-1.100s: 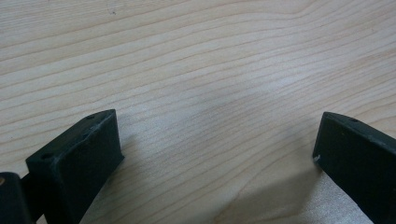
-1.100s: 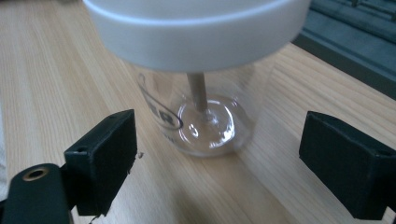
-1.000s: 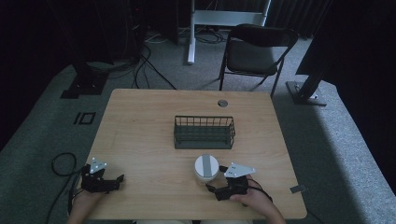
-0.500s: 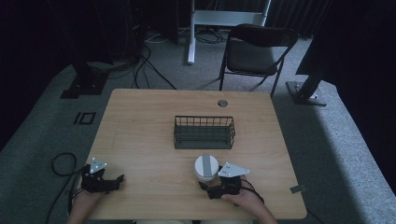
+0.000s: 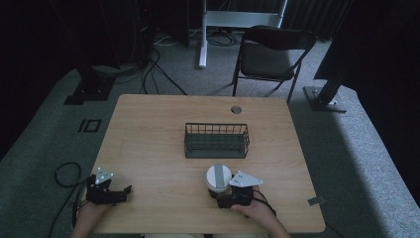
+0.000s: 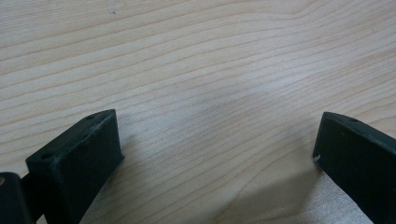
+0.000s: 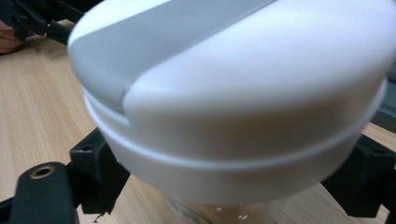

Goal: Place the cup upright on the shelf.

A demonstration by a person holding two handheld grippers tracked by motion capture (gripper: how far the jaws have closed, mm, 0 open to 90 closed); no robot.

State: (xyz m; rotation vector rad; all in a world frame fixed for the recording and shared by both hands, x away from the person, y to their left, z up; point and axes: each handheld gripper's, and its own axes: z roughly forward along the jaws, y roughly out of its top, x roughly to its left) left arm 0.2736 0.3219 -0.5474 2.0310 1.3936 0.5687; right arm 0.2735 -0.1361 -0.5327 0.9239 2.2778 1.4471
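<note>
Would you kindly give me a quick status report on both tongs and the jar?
Left tongs open, resting on bare table. Right tongs either side of white-lidded jar; grip unconfirmed. Wire basket beyond the jar, path open.

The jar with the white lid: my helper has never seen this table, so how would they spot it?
Start at the wooden table and find the black wire basket near its middle. Just nearer the person stands the jar, at the right claw. Its round white lid with a grey stripe sets it apart.
</note>
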